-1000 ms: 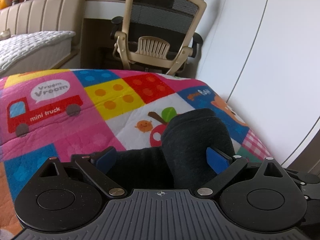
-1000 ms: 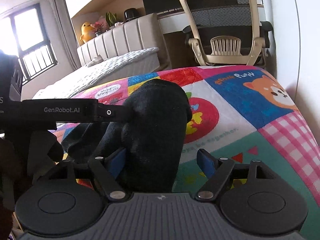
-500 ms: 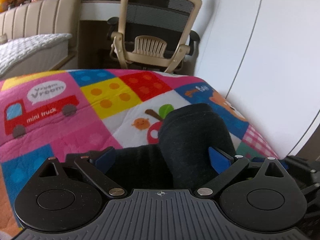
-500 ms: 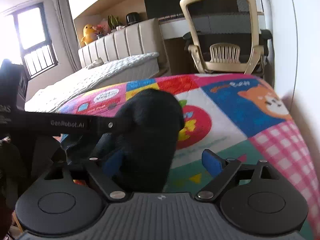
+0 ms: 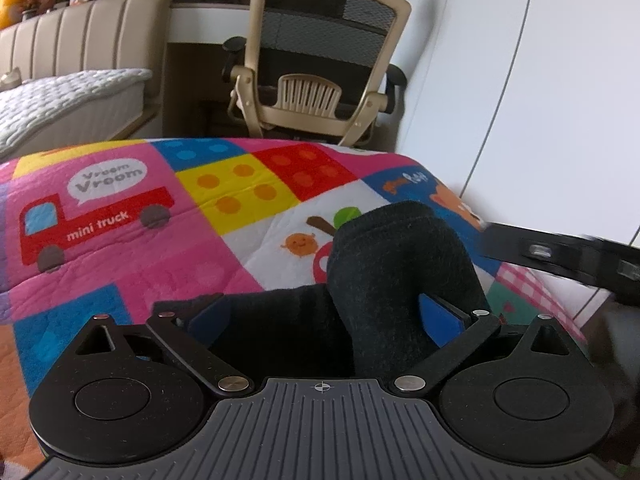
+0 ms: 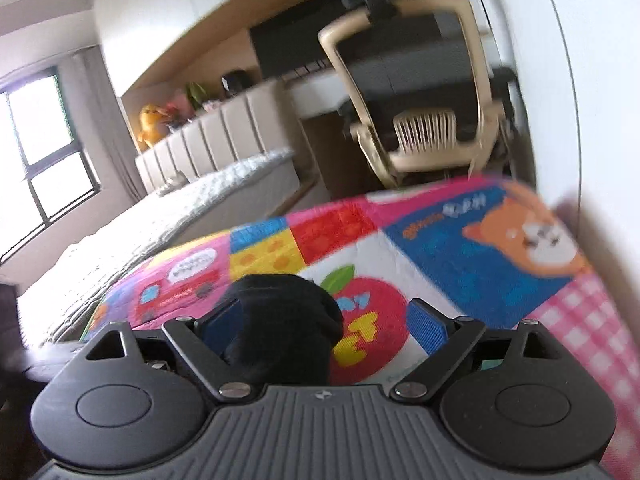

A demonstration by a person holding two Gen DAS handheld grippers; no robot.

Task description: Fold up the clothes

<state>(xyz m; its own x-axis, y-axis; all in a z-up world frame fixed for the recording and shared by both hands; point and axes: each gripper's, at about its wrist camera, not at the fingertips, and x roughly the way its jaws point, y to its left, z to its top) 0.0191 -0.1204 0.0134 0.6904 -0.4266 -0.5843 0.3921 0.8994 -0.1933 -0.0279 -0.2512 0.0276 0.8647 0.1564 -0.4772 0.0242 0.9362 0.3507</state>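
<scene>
- Black garment (image 5: pixel 400 264) bunched in a rounded hump on the colourful quilt (image 5: pixel 132 240), over the apple patch near the quilt's right side.
- Left gripper (image 5: pixel 324 316) low against the cloth, jaws spread wide, blue pads at either flank of the hump; lower part of the garment hidden behind the gripper body, so actual pinch on the fabric impossible to tell.
- Right gripper (image 6: pixel 320 320) also spread wide, left pad right beside the dark mound (image 6: pixel 284 320), right pad clear over the quilt (image 6: pixel 500 264); contact with the cloth not discernible.
- Right wrist view smeared with motion blur, office chair (image 6: pixel 420 120) and wall edges streaked.
- Dark bar of the right gripper (image 5: pixel 560 256) cut off at the frame edge, blurred.
- Office chair (image 5: pixel 320 64) beyond the quilt, base hidden.
</scene>
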